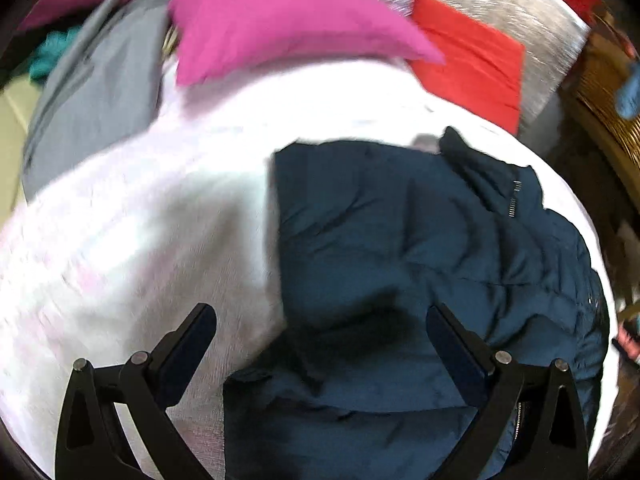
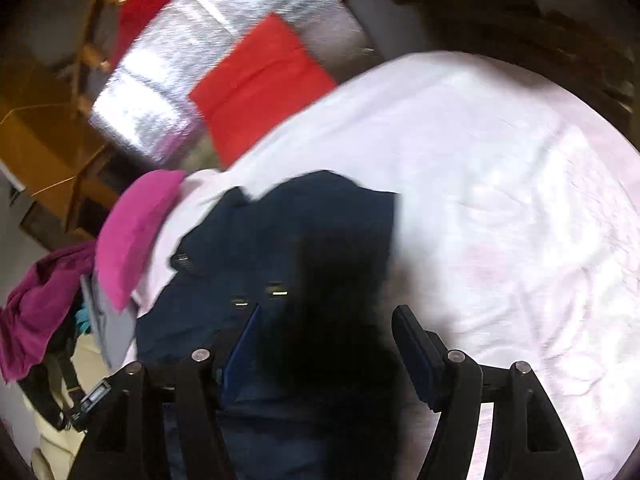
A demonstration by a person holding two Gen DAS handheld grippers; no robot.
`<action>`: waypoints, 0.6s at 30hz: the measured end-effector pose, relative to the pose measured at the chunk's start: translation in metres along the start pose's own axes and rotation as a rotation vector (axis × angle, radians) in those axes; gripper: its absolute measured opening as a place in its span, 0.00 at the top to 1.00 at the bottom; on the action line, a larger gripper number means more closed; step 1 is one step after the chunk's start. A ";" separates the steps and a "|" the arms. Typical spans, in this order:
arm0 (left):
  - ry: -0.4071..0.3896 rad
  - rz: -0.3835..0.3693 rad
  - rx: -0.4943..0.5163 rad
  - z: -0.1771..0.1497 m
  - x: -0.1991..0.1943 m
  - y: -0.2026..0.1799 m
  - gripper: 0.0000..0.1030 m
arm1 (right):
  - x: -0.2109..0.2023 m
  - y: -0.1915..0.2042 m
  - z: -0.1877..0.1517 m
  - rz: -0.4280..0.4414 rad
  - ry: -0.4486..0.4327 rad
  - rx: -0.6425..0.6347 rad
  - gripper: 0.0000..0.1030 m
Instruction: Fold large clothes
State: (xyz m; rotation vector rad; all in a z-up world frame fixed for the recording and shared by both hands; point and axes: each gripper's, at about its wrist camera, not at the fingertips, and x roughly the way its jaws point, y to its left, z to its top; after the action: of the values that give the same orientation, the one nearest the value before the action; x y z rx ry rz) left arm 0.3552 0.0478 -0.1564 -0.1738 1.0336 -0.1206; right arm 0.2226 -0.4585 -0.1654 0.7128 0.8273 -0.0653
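Left wrist view: dark navy quilted puffer jacket [image 1: 420, 248] lies partly folded on the white bed sheet [image 1: 140, 220], below a magenta pillow [image 1: 280, 20] and a flat red folded cloth [image 1: 472, 68]. Left gripper [image 1: 320, 344] hovers above it, jaws wide apart, nothing between the pads.

Right wrist view: right gripper [image 2: 326, 344] also spread, empty, over the jacket's near part; picture blurred.

Judgement: between folds, a fold likely just laid. Next: choose a jacket edge, descend, close on it.
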 end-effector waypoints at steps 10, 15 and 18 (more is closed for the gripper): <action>0.105 -0.156 -0.113 -0.009 0.024 0.019 0.00 | 0.061 0.007 -0.008 0.067 0.145 -0.047 0.31; 0.106 -0.236 -0.138 -0.011 0.026 0.027 0.16 | 0.058 0.017 -0.013 0.103 0.147 -0.081 0.41; 0.103 -0.245 -0.127 -0.015 0.023 0.024 0.23 | 0.064 0.033 -0.019 0.047 0.144 -0.169 0.48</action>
State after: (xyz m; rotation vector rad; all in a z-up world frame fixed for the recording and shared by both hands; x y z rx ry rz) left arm 0.3541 0.0659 -0.1883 -0.4132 1.1200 -0.2892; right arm 0.2651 -0.4077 -0.2002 0.5812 0.9411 0.0983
